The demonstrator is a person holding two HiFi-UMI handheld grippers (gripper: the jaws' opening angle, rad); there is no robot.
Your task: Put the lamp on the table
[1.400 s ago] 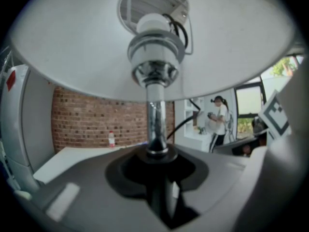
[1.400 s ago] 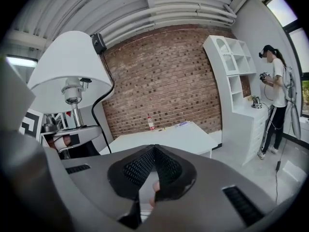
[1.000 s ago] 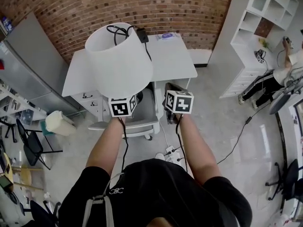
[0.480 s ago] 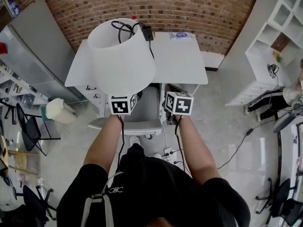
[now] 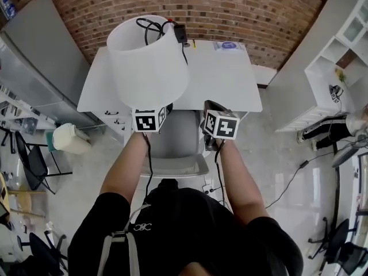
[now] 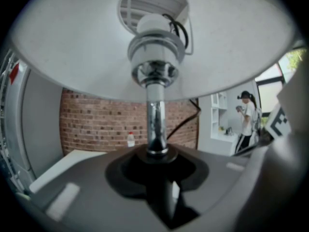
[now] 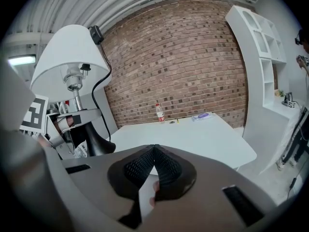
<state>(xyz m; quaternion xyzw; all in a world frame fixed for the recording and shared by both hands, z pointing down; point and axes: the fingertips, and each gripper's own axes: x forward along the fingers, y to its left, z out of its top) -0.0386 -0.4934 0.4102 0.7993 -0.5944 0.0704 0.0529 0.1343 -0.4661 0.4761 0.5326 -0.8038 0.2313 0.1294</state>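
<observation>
Two grippers are being held out side by side in front of the person. The left gripper [image 6: 157,154] is grasping the lamp [image 5: 148,68]. Its jaws are clamping the chrome stem [image 6: 156,122] low down, so the lamp is standing upright out of the gripper. The white shade [image 6: 96,47] is spreading wide directly above the jaws. A black cord [image 5: 150,26] is lying coiled in the open top of the shade, on the side far from the gripper.

The lamp is hanging in the air in this grip, with the white table [image 5: 221,76] lying ahead of the gripper and below it.

The right gripper [image 7: 154,153] is sitting just to the right of the left one, apart from the lamp. Its ribbed jaws are pressing together at the tips with nothing between them. Ahead of it and lower, the tabletop is stretching away to a small bottle [image 7: 159,112] standing at the far edge, by the brick wall [image 7: 183,57].
</observation>
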